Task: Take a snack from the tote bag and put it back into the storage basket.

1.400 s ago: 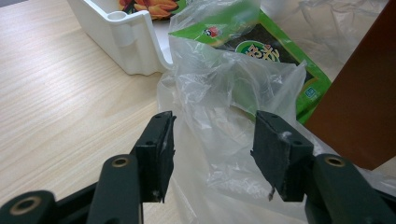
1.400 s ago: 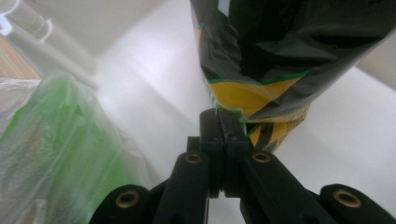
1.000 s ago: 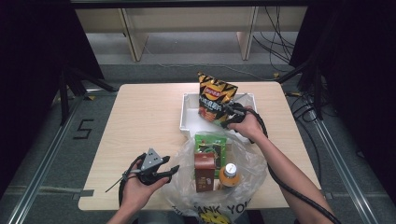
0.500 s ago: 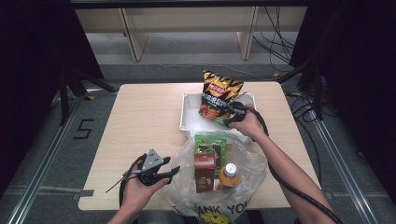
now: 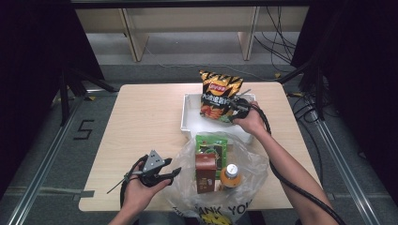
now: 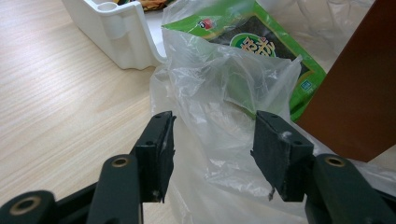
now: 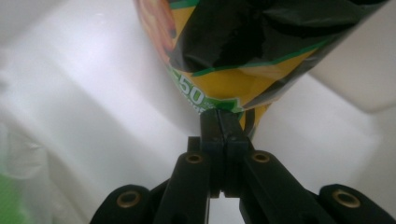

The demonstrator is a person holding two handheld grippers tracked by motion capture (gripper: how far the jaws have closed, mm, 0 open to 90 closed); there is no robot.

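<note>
A yellow-and-black chip bag (image 5: pixel 219 96) with a red logo and green trim is held upright over the white tray (image 5: pixel 190 115) at the far side of the desk (image 5: pixel 141 122), its lower corner pinched tight in the closed right claw (image 7: pixel 219 122). The left claw (image 6: pixel 212 140) is kept open at the edge of the clear plastic bag (image 6: pixel 224 84), with nothing gripped.
</note>
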